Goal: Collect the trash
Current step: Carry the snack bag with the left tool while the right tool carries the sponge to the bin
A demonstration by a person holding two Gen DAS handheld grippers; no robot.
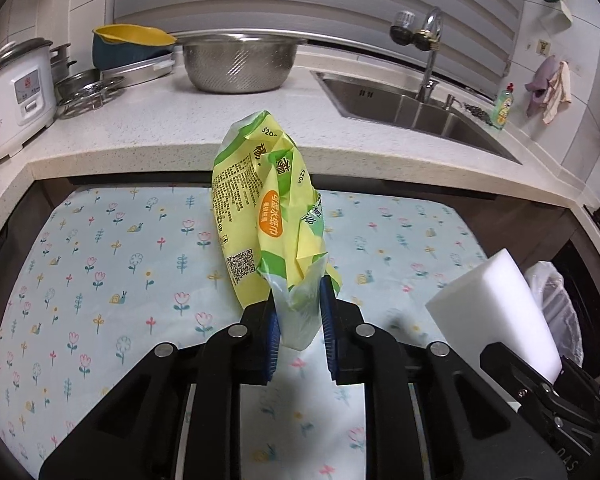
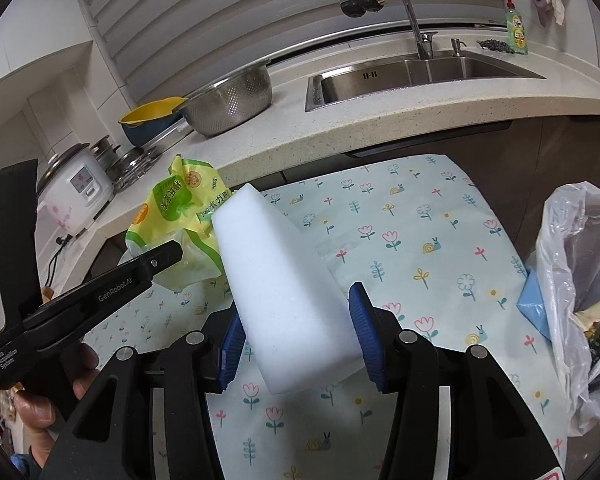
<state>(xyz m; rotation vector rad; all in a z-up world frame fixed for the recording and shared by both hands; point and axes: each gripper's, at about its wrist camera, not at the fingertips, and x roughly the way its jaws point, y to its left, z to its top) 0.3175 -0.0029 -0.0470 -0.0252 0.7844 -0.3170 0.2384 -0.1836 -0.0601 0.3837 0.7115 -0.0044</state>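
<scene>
A crumpled yellow-green plastic wrapper hangs upright above the flowered tablecloth, with my left gripper shut on its lower end between the blue pads. The right wrist view shows that wrapper at the left, pinched by the left gripper, which a hand holds. My right gripper is shut on a white foam block, lifted off the cloth and tilted. The same foam block shows at the right of the left wrist view. A clear trash bag stands open past the table's right edge.
Behind the table runs a speckled counter with a steel colander, a rice cooker and a sink with a tap. A blue sheet lies by the bag. The bag holds some scraps.
</scene>
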